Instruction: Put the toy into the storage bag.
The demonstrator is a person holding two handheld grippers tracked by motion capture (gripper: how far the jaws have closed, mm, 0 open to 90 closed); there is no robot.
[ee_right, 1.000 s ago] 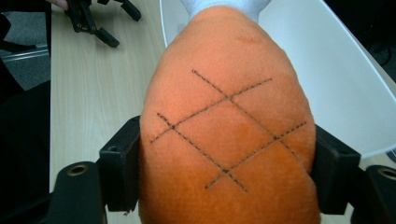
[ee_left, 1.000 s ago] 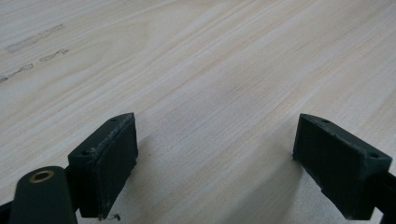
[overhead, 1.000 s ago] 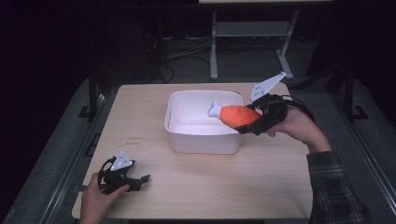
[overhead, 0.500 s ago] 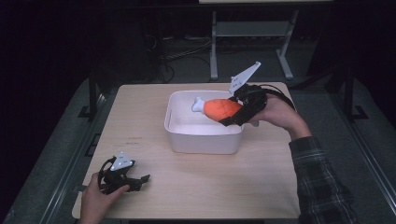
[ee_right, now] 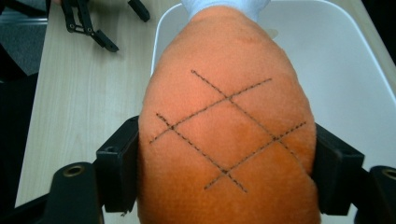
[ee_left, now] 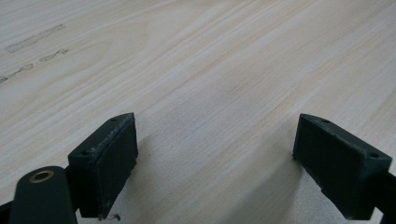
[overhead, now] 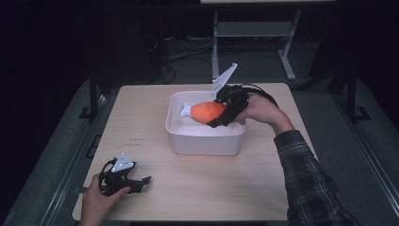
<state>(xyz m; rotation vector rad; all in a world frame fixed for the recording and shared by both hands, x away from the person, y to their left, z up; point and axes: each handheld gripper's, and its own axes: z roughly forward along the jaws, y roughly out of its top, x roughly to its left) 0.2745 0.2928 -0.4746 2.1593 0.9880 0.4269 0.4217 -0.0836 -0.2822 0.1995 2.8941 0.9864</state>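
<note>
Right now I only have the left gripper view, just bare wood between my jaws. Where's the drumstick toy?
Observer: The right gripper is clamped on the orange plush drumstick, held above the white bin.
Operator: Anything in the bin already?
Observer: The part of its floor that I can see is bare.
Operator: Which way does the white bone end point?
Observer: The bone end points away from the right hand, over the bin's left side.
</note>
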